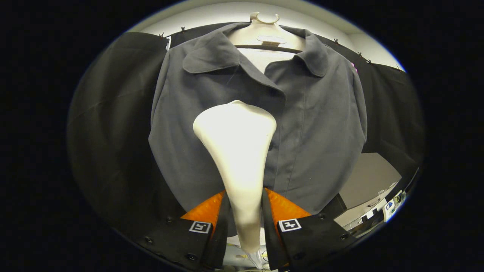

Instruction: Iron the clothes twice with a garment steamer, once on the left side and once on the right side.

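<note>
- The garment steamer (238, 151) is a cream-white tool with a slim handle that widens to a broad head; it stands upright between the gripper's two fingers, the head well ahead of them.
- The gripper (245, 211) is clamped on the steamer's handle, one finger (221, 219) pressing each flank, with the handle filling the narrow space between them.
- The steamer's head lies over the front of the grey shirt (314, 128), about at chest height and near the middle placket, a little to the side of the buttoned edge; whether the head touches the cloth I cannot tell.
- The shirt hangs facing the camera, collar spread open at the top and front closed below it.
- A pale hanger (264, 32) carries the shirt, with its hook showing above the collar.
- Black cloth (113, 132) hangs behind and to both sides of the shirt, clipped along its top edge.
- Beyond the shirt's lower corner, past the finger on that side, a light-coloured surface (368, 177) shows, with small objects too blurred to name.
</note>
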Tool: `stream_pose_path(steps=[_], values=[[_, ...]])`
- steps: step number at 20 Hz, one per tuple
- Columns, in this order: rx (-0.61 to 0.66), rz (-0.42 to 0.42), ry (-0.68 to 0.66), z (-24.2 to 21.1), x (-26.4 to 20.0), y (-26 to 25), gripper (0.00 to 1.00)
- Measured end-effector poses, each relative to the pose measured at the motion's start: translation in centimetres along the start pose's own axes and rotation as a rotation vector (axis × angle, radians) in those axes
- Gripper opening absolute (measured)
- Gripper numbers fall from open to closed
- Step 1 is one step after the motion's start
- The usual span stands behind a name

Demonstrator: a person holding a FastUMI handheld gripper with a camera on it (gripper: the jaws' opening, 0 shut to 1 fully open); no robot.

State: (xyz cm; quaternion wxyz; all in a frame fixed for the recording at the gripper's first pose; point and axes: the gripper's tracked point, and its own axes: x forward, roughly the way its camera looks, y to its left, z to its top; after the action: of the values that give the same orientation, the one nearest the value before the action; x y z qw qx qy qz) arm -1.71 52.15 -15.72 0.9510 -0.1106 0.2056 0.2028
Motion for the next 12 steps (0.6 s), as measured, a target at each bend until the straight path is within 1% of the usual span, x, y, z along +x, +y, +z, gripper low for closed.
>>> stream_pose_path(steps=[5, 12], values=[[-0.022, 0.034, 0.061, -2.8, 1.1, 1.7, 0.51], [-0.037, 0.061, 0.160, -8.0, 2.4, 2.3, 0.51]])
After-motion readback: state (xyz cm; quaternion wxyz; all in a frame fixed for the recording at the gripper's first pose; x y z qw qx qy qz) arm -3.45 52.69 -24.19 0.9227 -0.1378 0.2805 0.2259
